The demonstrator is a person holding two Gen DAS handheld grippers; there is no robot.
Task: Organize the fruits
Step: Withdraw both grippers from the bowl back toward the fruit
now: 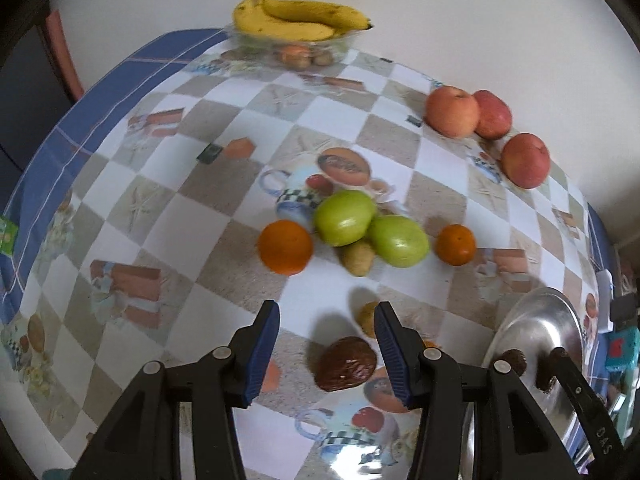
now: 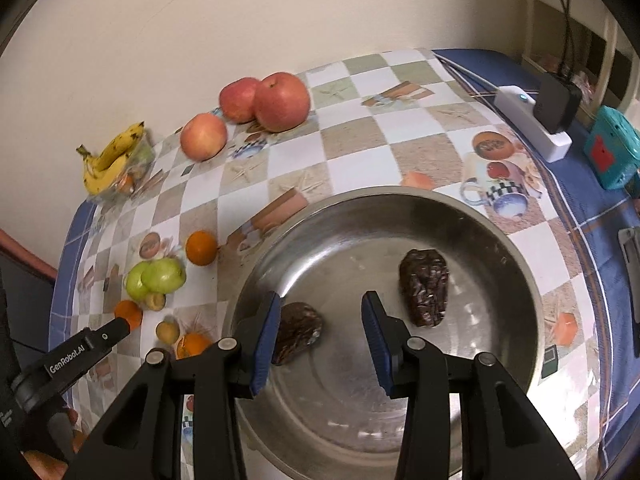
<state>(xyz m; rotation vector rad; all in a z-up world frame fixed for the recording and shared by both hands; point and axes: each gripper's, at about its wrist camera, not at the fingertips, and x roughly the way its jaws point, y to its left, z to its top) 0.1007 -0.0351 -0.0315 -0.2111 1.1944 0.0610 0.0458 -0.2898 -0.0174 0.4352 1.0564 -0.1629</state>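
My left gripper (image 1: 326, 316) is open above the checked tablecloth, with a dark brown wrinkled fruit (image 1: 345, 364) lying on the cloth between its fingers. Beyond it lie two green fruits (image 1: 345, 217), two oranges (image 1: 285, 246), two small brown fruits (image 1: 359, 257) and three red apples (image 1: 452, 111). My right gripper (image 2: 320, 308) is open over a steel bowl (image 2: 516, 280) that holds two dark brown fruits (image 2: 425, 286); one (image 2: 298, 330) lies by its left finger. The left gripper's arm (image 2: 80, 354) shows at the left.
A clear dish with bananas (image 1: 298, 20) stands at the table's far edge by the wall. A white power strip (image 2: 534, 122) and a teal box (image 2: 612, 148) sit at the right side. The steel bowl (image 1: 540, 328) is right of my left gripper.
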